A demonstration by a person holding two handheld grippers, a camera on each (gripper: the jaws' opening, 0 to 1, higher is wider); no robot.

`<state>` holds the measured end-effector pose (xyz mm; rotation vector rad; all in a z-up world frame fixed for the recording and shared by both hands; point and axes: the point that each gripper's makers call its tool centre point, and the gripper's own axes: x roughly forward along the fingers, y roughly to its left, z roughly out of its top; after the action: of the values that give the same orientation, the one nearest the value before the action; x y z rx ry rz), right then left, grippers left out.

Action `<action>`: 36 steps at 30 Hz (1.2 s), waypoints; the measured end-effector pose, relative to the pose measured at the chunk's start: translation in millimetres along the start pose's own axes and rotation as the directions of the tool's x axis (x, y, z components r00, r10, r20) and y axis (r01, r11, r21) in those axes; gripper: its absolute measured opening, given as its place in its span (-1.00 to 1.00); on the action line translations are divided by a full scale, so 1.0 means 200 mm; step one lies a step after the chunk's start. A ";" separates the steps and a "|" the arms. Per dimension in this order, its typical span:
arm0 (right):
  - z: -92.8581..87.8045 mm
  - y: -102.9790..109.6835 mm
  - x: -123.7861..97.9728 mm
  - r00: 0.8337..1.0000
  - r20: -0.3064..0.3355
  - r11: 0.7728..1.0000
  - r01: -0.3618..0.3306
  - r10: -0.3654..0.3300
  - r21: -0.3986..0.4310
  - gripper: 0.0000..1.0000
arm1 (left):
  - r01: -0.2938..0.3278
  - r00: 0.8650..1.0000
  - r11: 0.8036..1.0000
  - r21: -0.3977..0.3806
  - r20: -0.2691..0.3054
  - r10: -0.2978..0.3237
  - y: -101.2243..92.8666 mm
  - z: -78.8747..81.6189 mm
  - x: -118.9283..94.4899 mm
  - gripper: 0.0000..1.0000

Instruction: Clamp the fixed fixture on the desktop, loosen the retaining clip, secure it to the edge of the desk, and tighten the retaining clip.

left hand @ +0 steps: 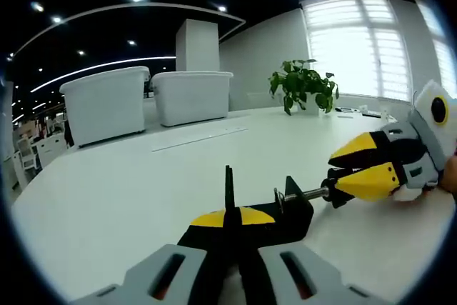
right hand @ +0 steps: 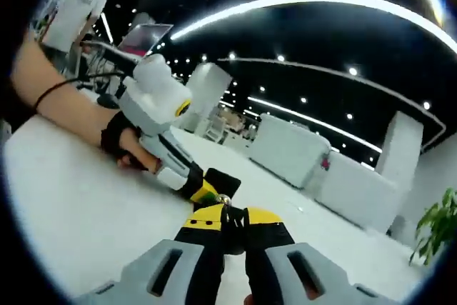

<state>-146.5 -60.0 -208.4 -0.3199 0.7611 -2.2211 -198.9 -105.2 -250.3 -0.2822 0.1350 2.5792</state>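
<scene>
So the left gripper (left hand: 230,223) is sitting low over the white desk (left hand: 128,198) with its yellow-tipped fingers (left hand: 214,218) pinched together on the black fixture (left hand: 282,212), gripping the thin upright plate that's sticking up right between them. The fixture itself is lying on the desktop just ahead of those tips, with a metal screw (left hand: 305,193) poking out of its side toward the right. The right gripper (left hand: 368,166) is coming in from the right in the left gripper view, its yellow fingers nearly closed around the end of that screw, right at the knob. In the right gripper view, the right gripper's own fingers (right hand: 207,221) are squeezing in on the little silver knob (right hand: 226,202), barely any gap left, and the left gripper (right hand: 203,191) is facing it, a hand (right hand: 121,144) wrapped around its white body. A potted plant (left hand: 303,85) and two white bins (left hand: 146,101) are standing further back on the desk.
</scene>
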 end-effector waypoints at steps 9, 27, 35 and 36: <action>-0.04 0.01 0.01 0.999 -0.003 0.966 -0.049 0.052 0.254 -0.53 | 0.000 1.000 1.000 -0.002 -0.001 0.000 0.00 0.00 0.00 -0.90; -0.15 0.04 -0.05 0.979 -0.060 0.512 -0.051 0.197 0.857 -0.45 | 0.008 1.000 1.000 0.002 0.000 -0.008 0.04 0.00 0.02 -0.89; -0.14 0.09 -0.07 0.971 -0.034 0.319 -0.045 0.238 0.947 -0.49 | 0.010 1.000 1.000 0.004 0.000 -0.010 0.03 0.01 0.02 -0.89; -0.13 0.10 -0.08 0.971 -0.035 0.326 -0.045 0.235 0.944 -0.49 | 0.009 1.000 1.000 0.005 0.000 -0.009 0.04 0.01 0.02 -0.89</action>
<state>-135.8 -47.6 -241.5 0.5305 -0.5381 -2.1292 -206.1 -109.1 -250.0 -0.2799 0.1391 2.5694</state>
